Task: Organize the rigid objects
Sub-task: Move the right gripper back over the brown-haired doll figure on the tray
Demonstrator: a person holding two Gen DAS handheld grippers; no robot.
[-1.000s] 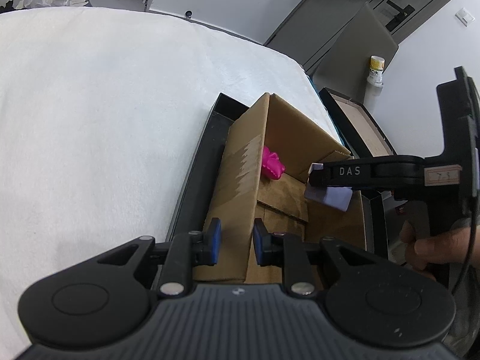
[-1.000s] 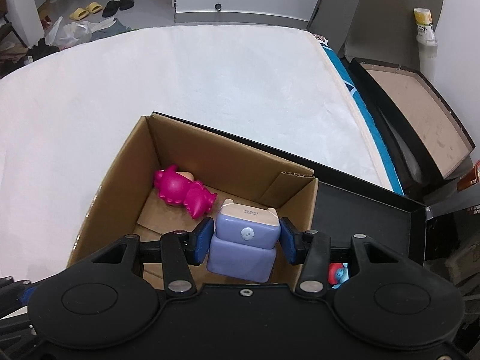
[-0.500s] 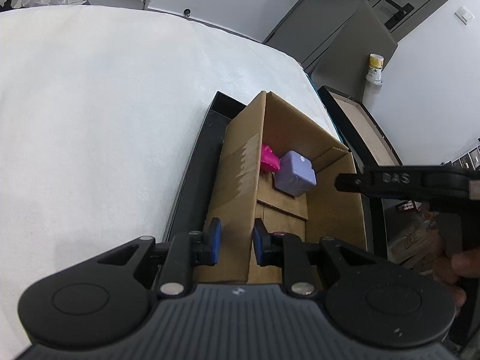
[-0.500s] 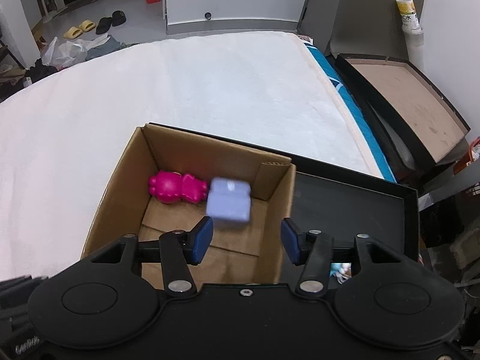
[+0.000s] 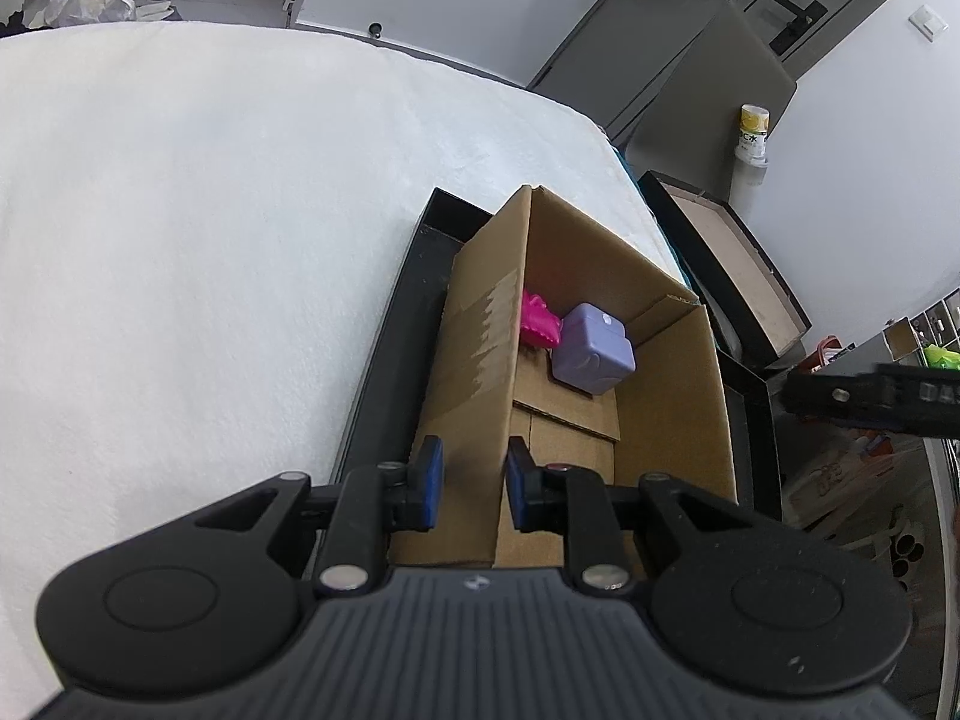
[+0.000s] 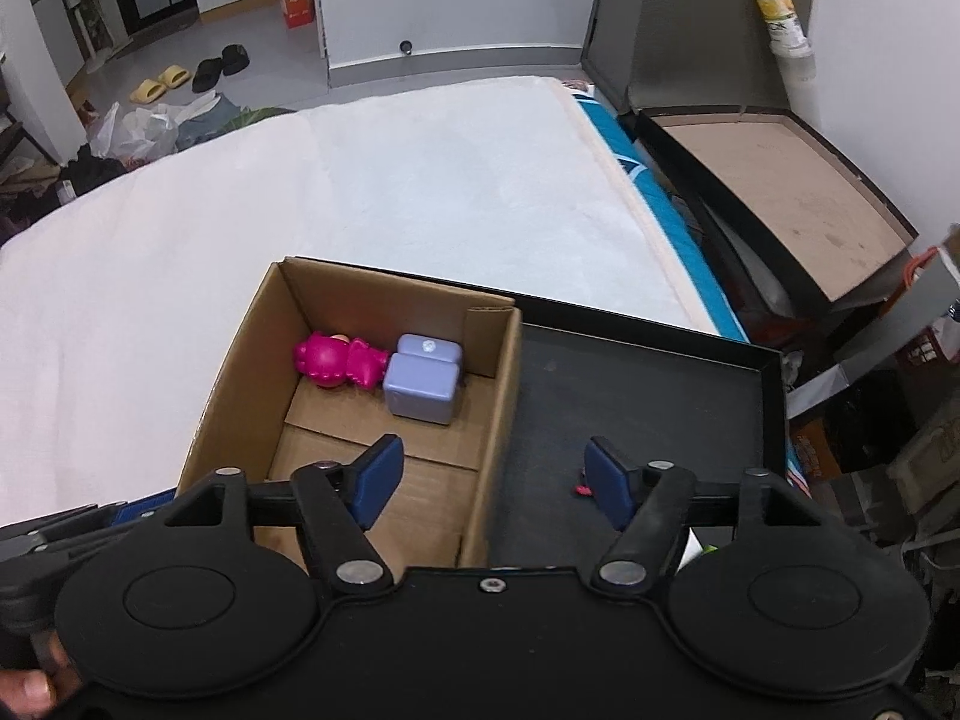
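Note:
An open cardboard box (image 5: 480, 360) (image 6: 240, 360) stands in a black tray (image 6: 630, 396) on the white bed. Inside it lie a lavender block toy (image 5: 591, 355) (image 6: 423, 378) and a magenta toy figure (image 5: 539, 321) (image 6: 336, 360), side by side at the far end. My left gripper (image 5: 469, 483) is shut on the box's near left wall. My right gripper (image 6: 489, 474) is open and empty, raised above the box's right wall and the tray; it also shows in the left wrist view (image 5: 870, 396).
The white bed (image 5: 210, 240) stretches left and far. An open black shoebox (image 6: 780, 180) and a white bottle (image 6: 780, 18) stand at the right. Small items peek under my right gripper at the tray's near end (image 6: 582, 487). Slippers lie on the far floor (image 6: 180, 75).
My right gripper let go of the lavender toy, which dropped into the box beside the magenta figure. The gripper then opened wider and drew back right. The left gripper stayed put.

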